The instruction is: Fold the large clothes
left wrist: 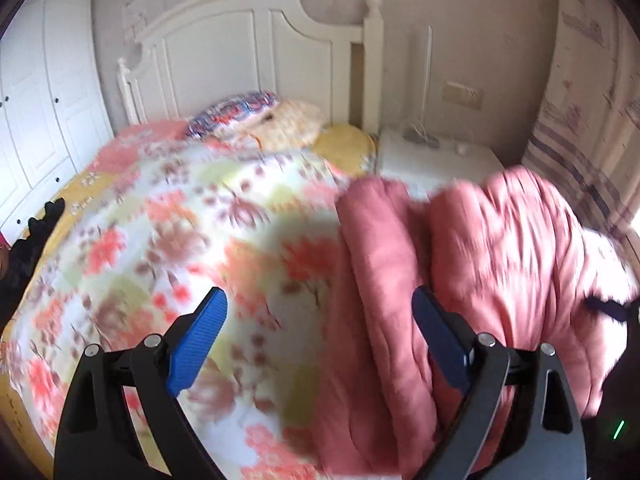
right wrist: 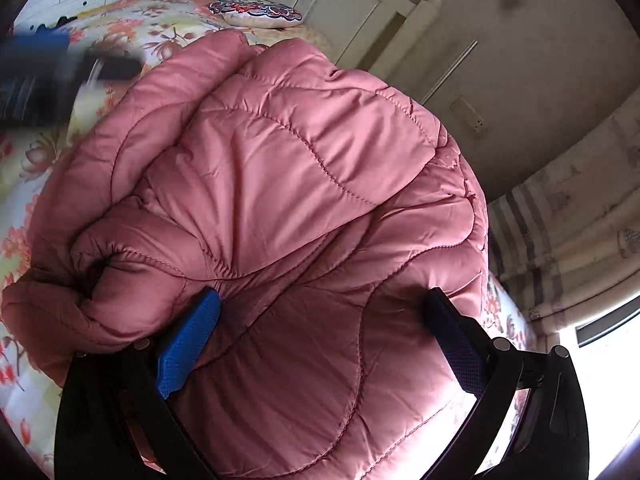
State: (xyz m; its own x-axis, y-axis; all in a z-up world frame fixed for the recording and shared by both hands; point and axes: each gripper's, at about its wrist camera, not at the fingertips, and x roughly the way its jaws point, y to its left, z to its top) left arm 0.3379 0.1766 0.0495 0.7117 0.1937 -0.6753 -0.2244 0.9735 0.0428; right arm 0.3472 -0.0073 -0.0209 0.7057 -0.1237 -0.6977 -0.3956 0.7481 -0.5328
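**Ana:** Bedroom with a white headboard (left wrist: 248,40) against the far wall, and a floral bedspread (left wrist: 160,240) covering the bed. Where's the garment?

**Ben:** It's a pink quilted puffer jacket (right wrist: 288,200), lying on that bedspread. In the left wrist view it sits ahead and to the right of the left gripper (left wrist: 320,312), bunched into two thick rolls. In the right wrist view it fills the space directly ahead of the right gripper (right wrist: 322,308).

**Ana:** Either claw holding it?

**Ben:** The left one stands wide, with nothing between its blue fingers (left wrist: 200,344); its right finger sits over the jacket's edge. The right one is wide too, its fingers spread across the padding. I can't tell if they press into it or just hover close, but they aren't pinching it.

**Ana:** How far along, then?

**Ben:** I'd judge well along. A sleeve cuff (right wrist: 100,268) is tucked across the body, just ahead and left of the right claw's left finger, and the jacket is doubled into a compact bundle. It looks lumpy, so flattening or one last fold probably remains.
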